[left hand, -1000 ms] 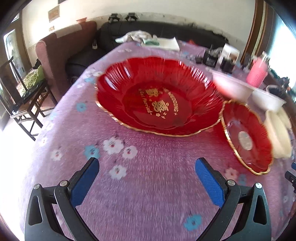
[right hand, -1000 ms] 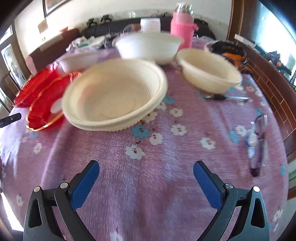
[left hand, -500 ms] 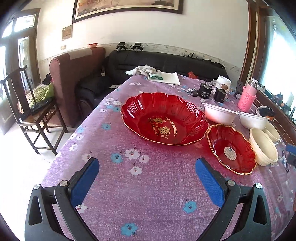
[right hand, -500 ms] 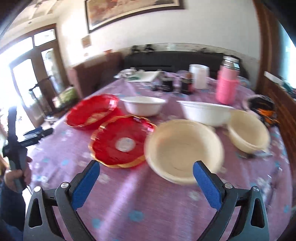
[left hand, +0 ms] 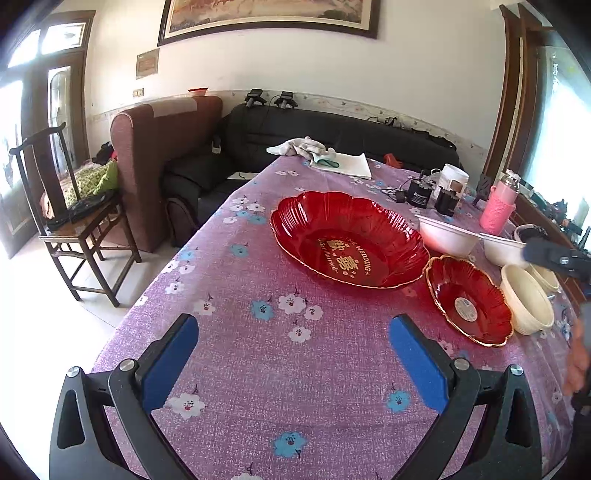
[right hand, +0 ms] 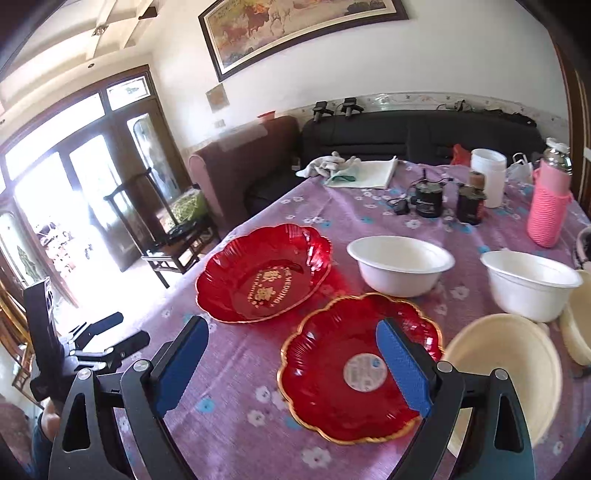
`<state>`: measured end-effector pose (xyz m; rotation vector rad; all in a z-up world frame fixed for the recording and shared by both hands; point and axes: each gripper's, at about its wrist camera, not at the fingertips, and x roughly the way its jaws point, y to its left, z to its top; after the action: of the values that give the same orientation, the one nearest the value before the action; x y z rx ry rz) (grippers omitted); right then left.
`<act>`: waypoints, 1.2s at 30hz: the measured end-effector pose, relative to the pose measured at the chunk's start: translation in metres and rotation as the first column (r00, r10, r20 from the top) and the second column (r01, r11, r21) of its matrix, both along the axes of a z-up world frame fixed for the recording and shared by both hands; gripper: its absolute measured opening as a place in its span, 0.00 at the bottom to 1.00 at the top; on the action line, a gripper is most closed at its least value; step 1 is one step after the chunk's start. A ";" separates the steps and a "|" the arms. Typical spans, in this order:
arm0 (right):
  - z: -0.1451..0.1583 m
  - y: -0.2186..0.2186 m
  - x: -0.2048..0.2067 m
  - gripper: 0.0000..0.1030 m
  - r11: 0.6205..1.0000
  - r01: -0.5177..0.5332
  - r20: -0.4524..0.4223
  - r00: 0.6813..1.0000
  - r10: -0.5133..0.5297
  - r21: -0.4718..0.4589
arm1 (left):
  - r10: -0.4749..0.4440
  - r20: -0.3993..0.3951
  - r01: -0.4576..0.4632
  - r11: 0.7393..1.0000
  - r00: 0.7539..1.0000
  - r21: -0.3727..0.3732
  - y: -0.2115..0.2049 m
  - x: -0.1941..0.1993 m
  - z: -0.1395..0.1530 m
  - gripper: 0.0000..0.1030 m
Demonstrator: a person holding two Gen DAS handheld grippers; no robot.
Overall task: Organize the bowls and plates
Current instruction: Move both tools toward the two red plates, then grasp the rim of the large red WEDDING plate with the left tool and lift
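We see a white wall [left hand: 424, 62] with a framed painting [left hand: 269, 16] hung at upper centre. Below it a black sofa [left hand: 332, 129] runs across mid-frame, a brown armchair [left hand: 155, 147] to its left. At far left stands a dark wooden chair [left hand: 70, 214] on a pale floor [left hand: 48, 306]. Strong daylight floods through glazed doors [right hand: 74, 177] at the left of the right wrist view.

1. At the far right of the surface [left hand: 258, 354], with its purple flowered cloth, you have a pink bottle [right hand: 548, 206].
2. Near it stand a white tub [right hand: 488, 176] and two dark jars [right hand: 428, 201].
3. A folded white cloth [left hand: 343, 164] lies at the far end.
4. Beyond it you see a black sofa [left hand: 332, 129], and to the left a wooden chair [left hand: 70, 206].
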<state>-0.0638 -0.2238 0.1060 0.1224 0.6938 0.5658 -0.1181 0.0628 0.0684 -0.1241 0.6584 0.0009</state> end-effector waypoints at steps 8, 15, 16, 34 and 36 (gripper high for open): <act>-0.008 0.013 0.026 0.92 0.999 -0.023 -0.098 0.995 0.025 0.026 | -0.039 0.005 0.039 0.998 0.999 0.053 -0.001 0.008 0.009 1.00; -0.006 0.015 0.054 0.92 1.000 -0.001 -0.159 0.987 -0.001 -0.011 | -0.068 -0.096 0.070 0.997 0.993 0.014 0.019 0.057 0.012 1.00; -0.008 0.015 0.060 0.92 1.000 -0.001 -0.179 0.984 0.000 -0.005 | -0.066 -0.109 0.068 0.998 0.992 0.008 0.024 0.066 0.013 1.00; -0.048 0.028 0.130 0.36 0.999 0.048 -0.384 0.923 -0.040 0.013 | -0.039 -0.316 0.001 0.993 0.948 -0.119 0.058 0.183 -0.014 0.44; -0.050 0.029 0.133 0.35 0.999 0.046 -0.386 0.922 -0.038 0.011 | -0.045 -0.324 -0.002 0.990 0.945 -0.144 0.061 0.188 -0.019 0.38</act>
<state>0.0689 -0.1953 0.0556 0.2720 1.0670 0.5115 0.0699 0.1242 0.0491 -0.2580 0.9930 -0.0480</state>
